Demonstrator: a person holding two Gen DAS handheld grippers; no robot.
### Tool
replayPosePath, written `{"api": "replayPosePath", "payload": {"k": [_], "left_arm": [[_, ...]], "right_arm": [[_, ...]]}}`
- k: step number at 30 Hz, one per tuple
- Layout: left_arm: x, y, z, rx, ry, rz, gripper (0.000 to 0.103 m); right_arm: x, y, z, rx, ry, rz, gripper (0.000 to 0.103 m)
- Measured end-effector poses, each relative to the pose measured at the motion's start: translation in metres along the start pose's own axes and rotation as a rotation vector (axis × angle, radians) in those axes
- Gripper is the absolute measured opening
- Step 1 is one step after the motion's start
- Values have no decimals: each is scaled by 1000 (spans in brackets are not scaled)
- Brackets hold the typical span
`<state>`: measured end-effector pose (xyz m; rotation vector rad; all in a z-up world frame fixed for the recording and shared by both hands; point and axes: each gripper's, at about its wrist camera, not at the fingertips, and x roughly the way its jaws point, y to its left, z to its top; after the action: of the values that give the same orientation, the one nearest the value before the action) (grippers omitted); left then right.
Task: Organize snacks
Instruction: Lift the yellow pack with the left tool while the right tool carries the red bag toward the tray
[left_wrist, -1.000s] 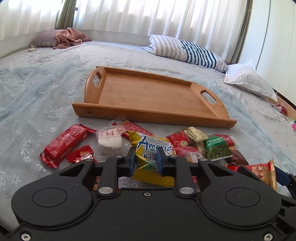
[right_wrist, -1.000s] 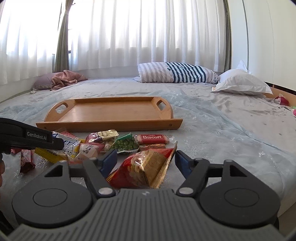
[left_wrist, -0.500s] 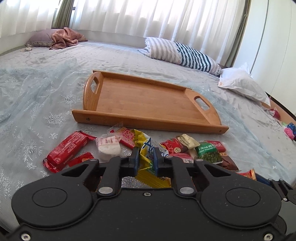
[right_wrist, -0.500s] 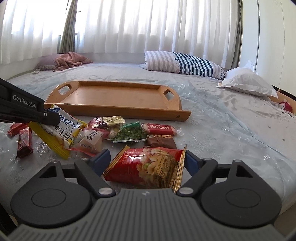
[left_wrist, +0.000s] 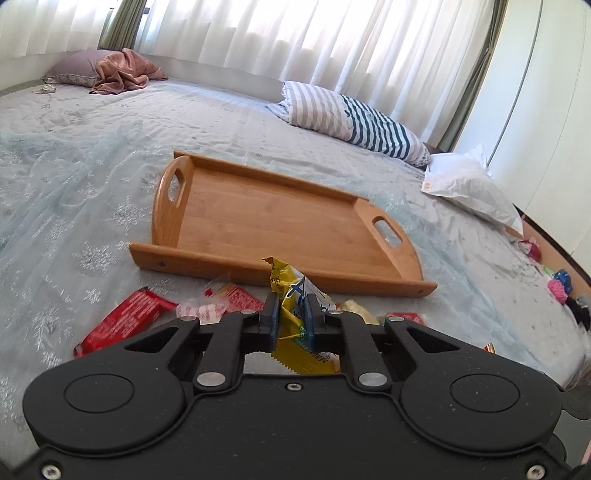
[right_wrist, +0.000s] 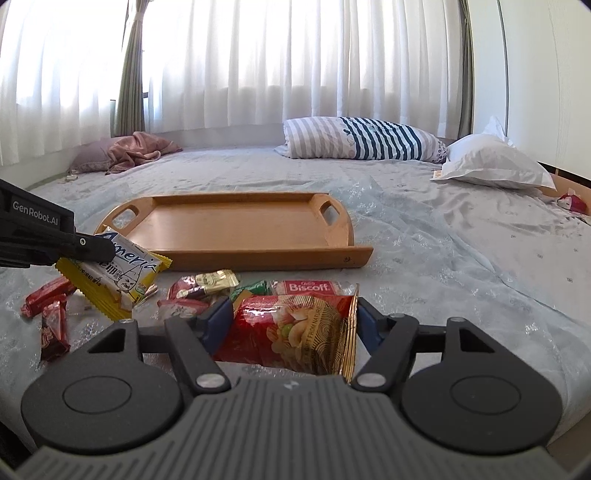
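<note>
My left gripper (left_wrist: 291, 314) is shut on a yellow snack packet (left_wrist: 283, 282) and holds it above the bed, short of the wooden tray (left_wrist: 280, 218). In the right wrist view that packet (right_wrist: 122, 269) hangs tilted from the left gripper (right_wrist: 98, 251) in front of the tray (right_wrist: 229, 229). My right gripper (right_wrist: 293, 317) has its blue pads against both ends of a red nut bag (right_wrist: 291, 332). Loose snacks lie between the grippers: a Biscoff pack (right_wrist: 308, 287), a gold-ended packet (right_wrist: 210, 282) and red bars (right_wrist: 48, 295).
A long red bar (left_wrist: 125, 321) lies left of the held packet. A striped pillow (left_wrist: 354, 114) and a white pillow (left_wrist: 469, 188) sit behind the tray on the right. A pink blanket (left_wrist: 122, 70) lies far left. The bed edge (right_wrist: 569, 406) drops off on the right.
The left jaws closed on the yellow packet and raised it off the bed. The right jaws narrowed around the red nut bag until the pads met its ends.
</note>
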<state>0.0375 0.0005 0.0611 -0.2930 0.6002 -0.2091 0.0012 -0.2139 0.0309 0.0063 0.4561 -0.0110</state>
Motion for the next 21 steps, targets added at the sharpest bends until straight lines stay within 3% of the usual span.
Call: {"api": "replayPosePath", "payload": {"k": [7, 13, 21], "left_arm": [[17, -9, 34, -21, -31, -56, 13], [48, -17, 63, -69, -49, -98, 13], [106, -17, 88, -165, -27, -121, 13]], "right_arm": [[25, -25, 34, 52, -33, 65, 72], [63, -35, 59, -6, -45, 94, 72], [124, -47, 85, 2, 19, 202, 73]]}}
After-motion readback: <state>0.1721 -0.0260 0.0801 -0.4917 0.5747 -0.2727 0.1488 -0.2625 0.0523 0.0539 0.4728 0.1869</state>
